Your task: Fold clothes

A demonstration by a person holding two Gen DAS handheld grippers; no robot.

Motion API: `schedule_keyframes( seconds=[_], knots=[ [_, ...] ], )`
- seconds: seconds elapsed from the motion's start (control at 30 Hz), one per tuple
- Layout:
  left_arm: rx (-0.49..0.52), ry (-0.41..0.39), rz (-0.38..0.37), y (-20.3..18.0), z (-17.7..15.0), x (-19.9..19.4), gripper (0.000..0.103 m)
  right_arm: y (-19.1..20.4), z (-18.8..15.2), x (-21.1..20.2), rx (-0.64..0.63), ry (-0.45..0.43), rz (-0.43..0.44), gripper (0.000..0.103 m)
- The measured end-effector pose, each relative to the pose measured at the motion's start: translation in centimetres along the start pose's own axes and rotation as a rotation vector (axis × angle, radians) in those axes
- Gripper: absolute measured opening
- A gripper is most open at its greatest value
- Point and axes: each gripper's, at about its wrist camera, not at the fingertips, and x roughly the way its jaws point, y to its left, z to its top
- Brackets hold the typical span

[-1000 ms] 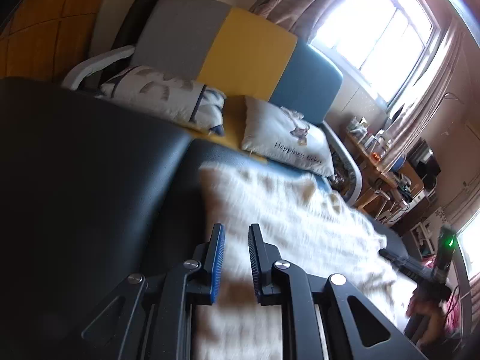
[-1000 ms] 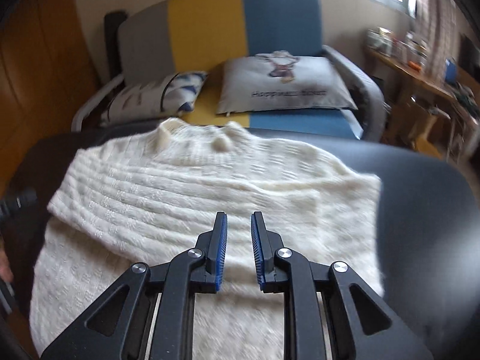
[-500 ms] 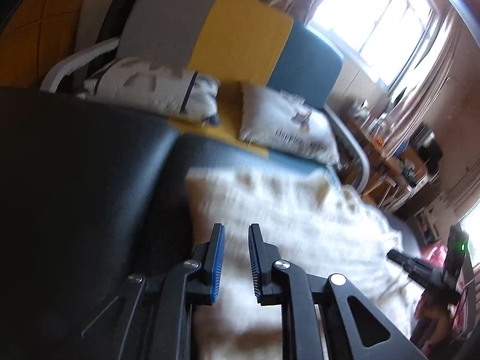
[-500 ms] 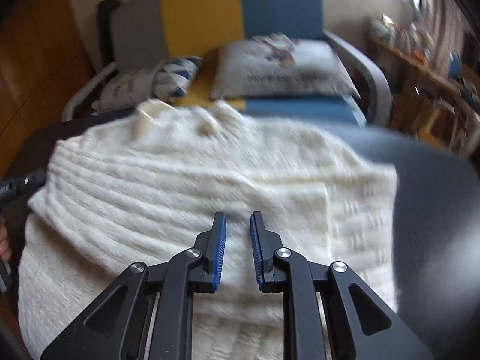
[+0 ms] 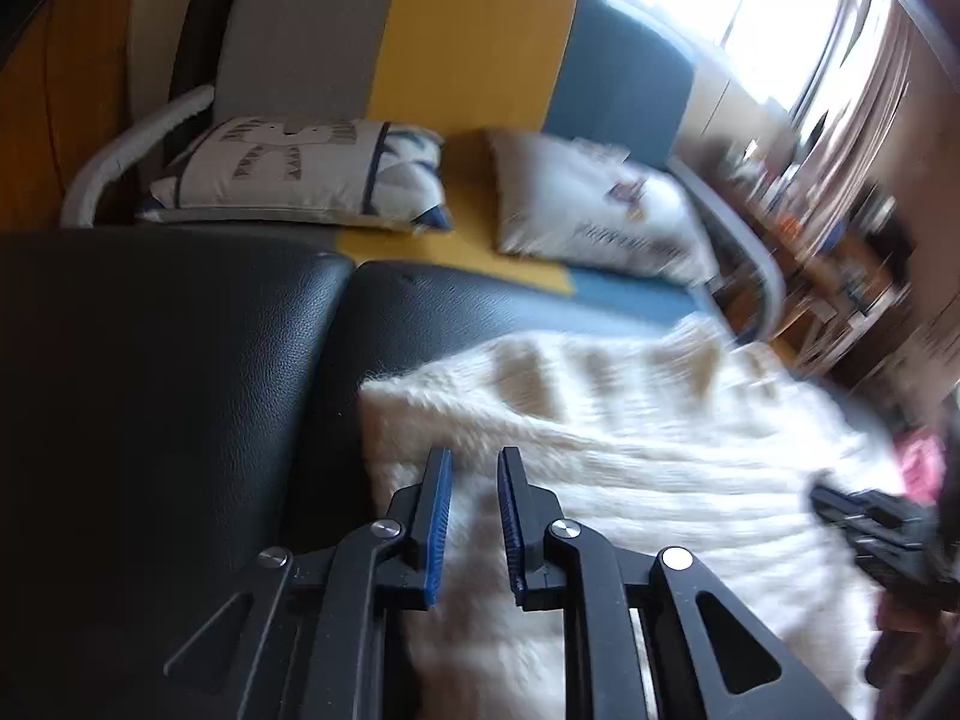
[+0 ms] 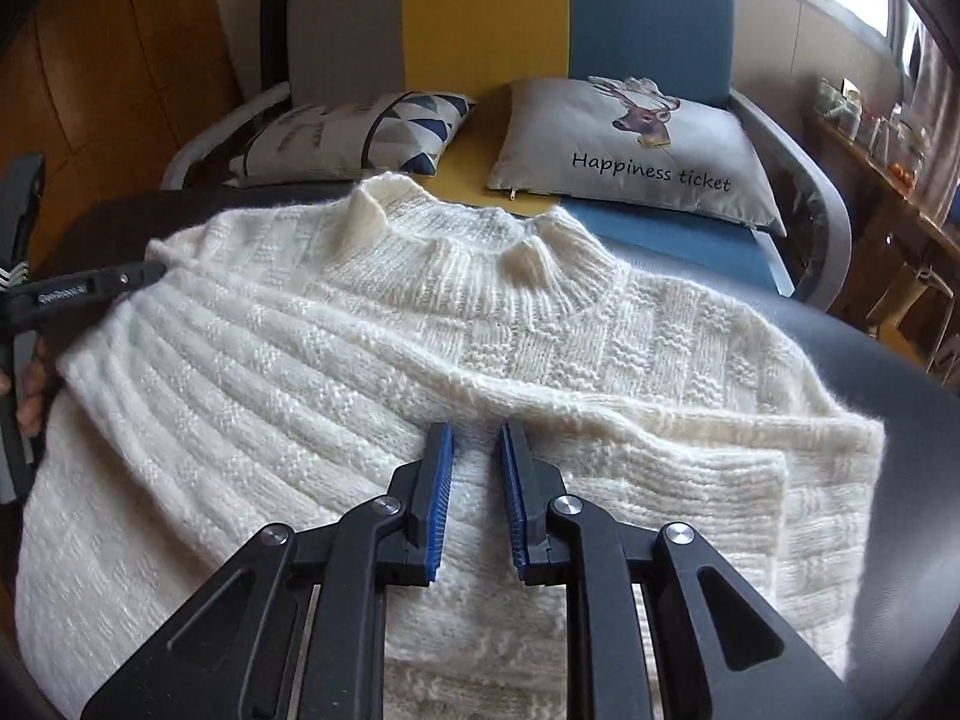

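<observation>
A cream knitted sweater (image 6: 420, 348) lies flat on a black leather surface (image 6: 900, 408), collar towards the sofa, with one sleeve folded across its body. My right gripper (image 6: 477, 429) hovers over the sweater's middle, open, with nothing between its blue pads. My left gripper (image 5: 474, 462) is over the sweater's (image 5: 600, 420) left edge, open and holding nothing. In the right wrist view the left gripper (image 6: 144, 273) points at the sweater's left shoulder. The right gripper (image 5: 840, 510) shows blurred at the right edge of the left wrist view.
Behind the black leather surface (image 5: 180, 390) stands a sofa (image 6: 480, 12) in grey, yellow and blue with two cushions, one patterned (image 6: 360, 132) and one with a deer (image 6: 636, 144). A cluttered wooden desk (image 6: 888, 138) and a window are at the right.
The left gripper has swung left and nearer the sweater's left edge; its tip now reaches the shoulder. The right gripper has moved slightly closer over the sweater. Both stay open.
</observation>
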Motion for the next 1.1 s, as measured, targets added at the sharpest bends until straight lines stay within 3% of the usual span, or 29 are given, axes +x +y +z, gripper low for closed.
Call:
schedule_keyframes(
  seconds=[0.2, 0.4, 0.5, 0.67, 0.83, 0.9, 1.1],
  knots=[
    [-0.115, -0.028, -0.121, 3.9, -4.4, -6.6, 0.016, 3.6, 0.1, -3.8, -0.087, -0.047, 0.092, 0.020],
    [-0.227, -0.024, -0.301, 4.5, -9.4, -9.5, 0.016, 6.6, -1.3, -3.9, -0.103, -0.028, 0.118, 0.020],
    [-0.215, 0.012, -0.311, 3.0, -10.3, -8.3, 0.016, 6.9, -2.3, -3.3, -0.078, -0.004, 0.104, 0.020],
    [-0.208, 0.049, -0.237, 1.4, -10.1, -5.3, 0.016, 6.0, -3.3, -2.6, -0.039, -0.008, 0.110, 0.020],
    [-0.275, -0.020, -0.162, 2.9, -9.5, -4.2, 0.011, 5.0, -4.3, -1.9, 0.003, -0.015, 0.119, 0.019],
    [-0.277, -0.028, -0.132, 3.4, -9.7, -4.0, 0.004, 4.8, -4.4, -1.9, 0.020, -0.014, 0.130, 0.019],
    [-0.244, -0.038, -0.130, 2.6, -9.5, -6.7, 0.012, 4.9, -3.6, -3.1, 0.039, -0.007, 0.146, 0.019]
  ],
)
